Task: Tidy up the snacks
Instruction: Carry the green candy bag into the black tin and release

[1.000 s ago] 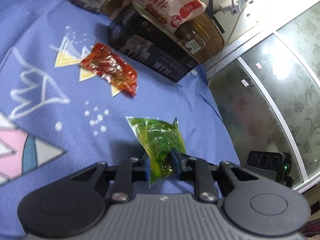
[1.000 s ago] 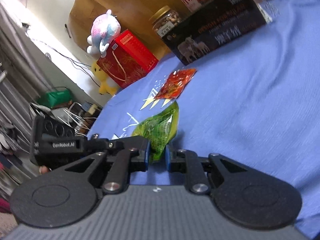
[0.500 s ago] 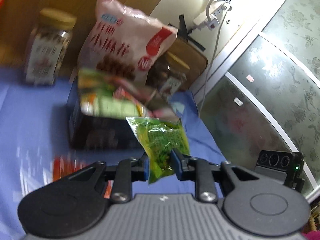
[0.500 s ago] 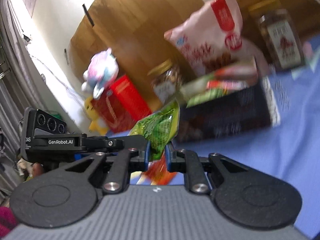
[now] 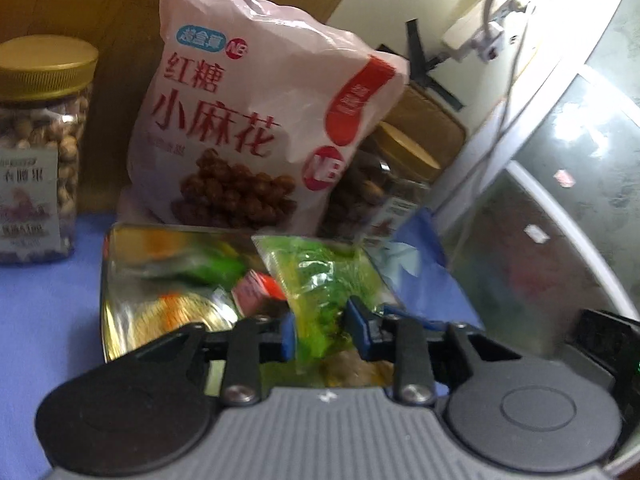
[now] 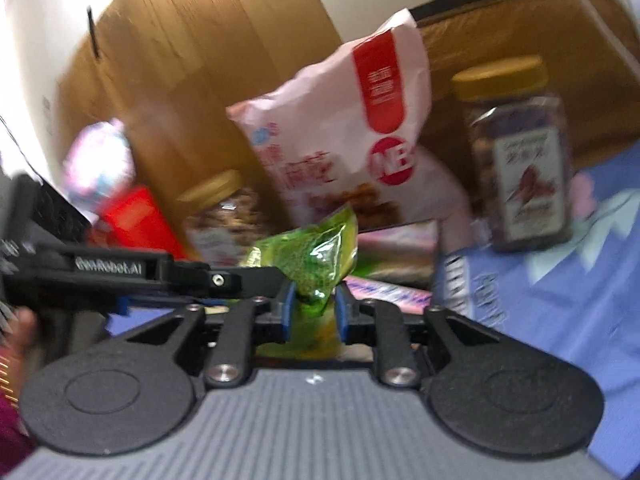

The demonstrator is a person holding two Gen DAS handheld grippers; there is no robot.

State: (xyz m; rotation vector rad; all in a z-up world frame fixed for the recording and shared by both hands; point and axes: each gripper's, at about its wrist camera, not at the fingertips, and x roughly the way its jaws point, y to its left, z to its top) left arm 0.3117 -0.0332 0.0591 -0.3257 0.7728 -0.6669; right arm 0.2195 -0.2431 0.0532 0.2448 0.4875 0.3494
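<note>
A green snack packet [image 5: 324, 288] sits between the fingers of my left gripper [image 5: 320, 330], above an open box [image 5: 110, 280] that holds several snack packs. The same packet [image 6: 316, 260] also sits between the fingers of my right gripper [image 6: 312, 310]. In both views the jaws stand wider than before and the pads seem barely on the packet. The left gripper's body [image 6: 120, 272] shows at the left of the right wrist view.
A pink snack bag [image 5: 256, 128] leans behind the box. A gold-lidded nut jar [image 5: 36, 148] stands at the left on the blue cloth [image 5: 40, 312], another jar [image 5: 384, 184] behind the bag. A wooden board [image 6: 180, 60] is behind. A glass door [image 5: 560, 208] is at the right.
Both grippers carried the green packet from over the cloth to above the open box. The jaws of both have widened around the packet.
</note>
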